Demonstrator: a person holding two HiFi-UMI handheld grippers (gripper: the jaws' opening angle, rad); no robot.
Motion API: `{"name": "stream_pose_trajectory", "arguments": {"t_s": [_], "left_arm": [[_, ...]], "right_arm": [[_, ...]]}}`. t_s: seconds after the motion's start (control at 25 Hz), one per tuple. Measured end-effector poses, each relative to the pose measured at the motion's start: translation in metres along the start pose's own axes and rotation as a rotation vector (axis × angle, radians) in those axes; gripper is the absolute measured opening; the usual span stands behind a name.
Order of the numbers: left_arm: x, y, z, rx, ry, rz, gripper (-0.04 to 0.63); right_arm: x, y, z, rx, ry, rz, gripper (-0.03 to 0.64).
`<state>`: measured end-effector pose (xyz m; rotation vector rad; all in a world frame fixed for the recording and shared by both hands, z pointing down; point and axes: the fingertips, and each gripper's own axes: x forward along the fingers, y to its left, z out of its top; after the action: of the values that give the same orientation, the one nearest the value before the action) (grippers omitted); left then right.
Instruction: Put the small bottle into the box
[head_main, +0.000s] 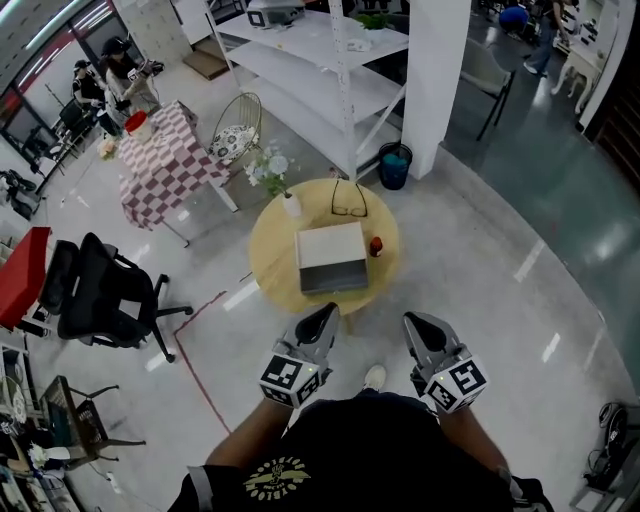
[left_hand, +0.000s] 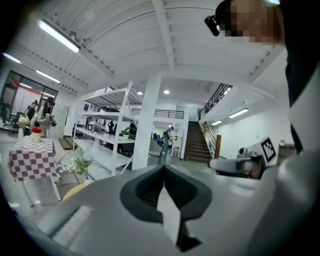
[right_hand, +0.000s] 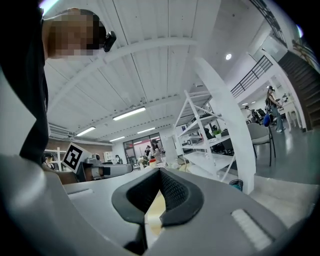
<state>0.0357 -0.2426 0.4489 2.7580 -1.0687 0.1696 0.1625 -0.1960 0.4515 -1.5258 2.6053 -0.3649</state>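
Bottle (head_main: 376, 246): small, brownish, red-topped, apparently standing upright by the tabletop's (head_main: 270, 250) right edge, just beside the box (head_main: 332, 258). Left gripper (head_main: 325, 318) and right gripper (head_main: 410, 322): jaws closed together, empty.

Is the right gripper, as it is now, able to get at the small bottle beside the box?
Probably not yet: the right gripper hangs short of the table, jaws together. The way looks free, though: the small bottle stands alone right of the box, on that gripper's side.
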Motion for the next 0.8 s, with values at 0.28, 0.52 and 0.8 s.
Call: {"name": "stream_pose_trajectory", "arguments": {"t_s": [0.28,0.52,0.8], "left_arm": [[0.036,0.003,0.006,-0.029,0.004,0.04,0.0],[0.041,0.027,-0.003,-0.058,0.034,0.113,0.0],[0.037,0.084,-0.018,-0.115,0.067,0.204,0.0]], "right_arm": [[0.011,-0.041,0.005,0.027,0.014,0.012,0.005],[0.041,-0.055,-0.009,0.057,0.083,0.064,0.005],[0.089,-0.059,-0.028,0.058,0.149,0.108,0.005]]}}
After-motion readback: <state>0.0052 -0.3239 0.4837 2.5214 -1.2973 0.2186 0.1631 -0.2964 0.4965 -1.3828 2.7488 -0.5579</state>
